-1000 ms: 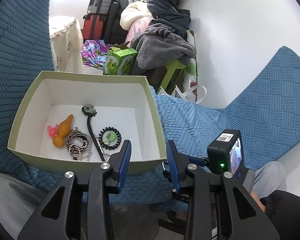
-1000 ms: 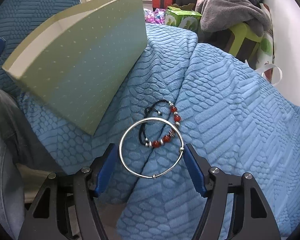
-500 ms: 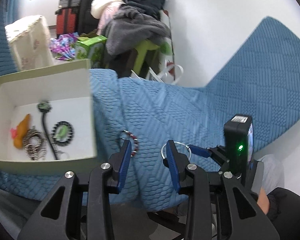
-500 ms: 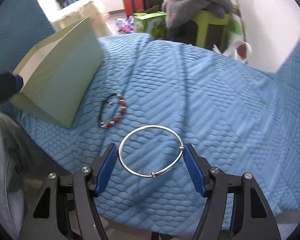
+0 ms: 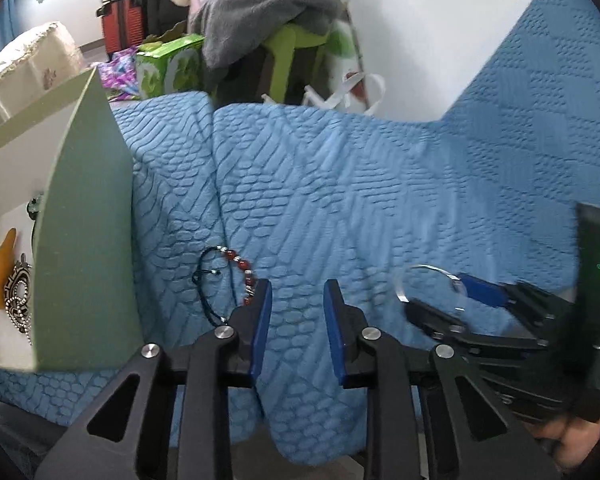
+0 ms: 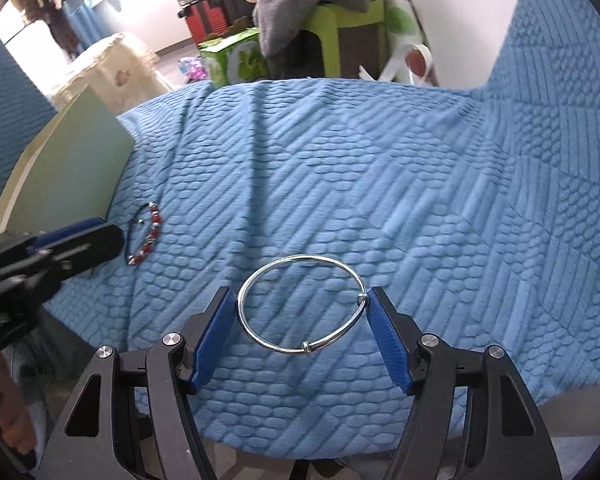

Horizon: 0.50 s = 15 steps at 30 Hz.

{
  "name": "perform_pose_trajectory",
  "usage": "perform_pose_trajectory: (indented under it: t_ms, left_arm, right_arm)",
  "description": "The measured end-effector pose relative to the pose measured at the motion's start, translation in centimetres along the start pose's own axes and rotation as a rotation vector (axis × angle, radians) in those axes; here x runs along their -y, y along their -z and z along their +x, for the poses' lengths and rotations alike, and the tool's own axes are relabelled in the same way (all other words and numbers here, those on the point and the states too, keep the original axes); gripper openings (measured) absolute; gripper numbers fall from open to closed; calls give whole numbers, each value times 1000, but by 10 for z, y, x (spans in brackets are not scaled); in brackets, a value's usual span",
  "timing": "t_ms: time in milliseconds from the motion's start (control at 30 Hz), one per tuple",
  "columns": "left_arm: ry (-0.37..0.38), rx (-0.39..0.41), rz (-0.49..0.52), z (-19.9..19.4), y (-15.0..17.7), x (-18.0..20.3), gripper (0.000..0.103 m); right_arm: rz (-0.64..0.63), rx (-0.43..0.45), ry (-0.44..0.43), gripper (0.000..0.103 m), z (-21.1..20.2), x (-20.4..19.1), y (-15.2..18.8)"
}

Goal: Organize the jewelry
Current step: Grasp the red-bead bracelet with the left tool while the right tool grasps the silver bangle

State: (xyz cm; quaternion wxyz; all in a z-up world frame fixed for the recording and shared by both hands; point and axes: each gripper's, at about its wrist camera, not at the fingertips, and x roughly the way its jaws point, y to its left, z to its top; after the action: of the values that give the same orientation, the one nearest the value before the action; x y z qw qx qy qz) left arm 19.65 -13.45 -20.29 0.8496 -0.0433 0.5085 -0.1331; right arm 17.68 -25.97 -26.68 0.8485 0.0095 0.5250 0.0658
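Silver bangle [image 6: 300,304] sits clamped between right tongs [image 6: 302,300] above blue cover [image 6: 380,184].

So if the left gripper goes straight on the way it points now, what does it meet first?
Probably the blue cover: the left gripper, jaws closing on nothing, aims just right of the red bead bracelet.

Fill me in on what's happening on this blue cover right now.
A person is sorting jewelry with two handheld grippers. The right gripper holds a silver bangle above the blue cover. The left gripper is closing with nothing between its jaws, beside a red beaded bracelet lying near the green box, which already contains several pieces.
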Motion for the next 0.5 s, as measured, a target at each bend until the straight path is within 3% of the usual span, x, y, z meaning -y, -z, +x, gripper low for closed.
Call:
perform_pose_trajectory:
  t_ms: [233, 500]
  left_arm:
    - [-118, -37, 33, 31, -2, -1, 18]
    - [-160, -48, 59, 40, 0, 0, 16]
  right_arm:
    - [24, -8, -12, 66, 0, 5, -1]
    - [25, -34, -9, 66, 8, 7, -2]
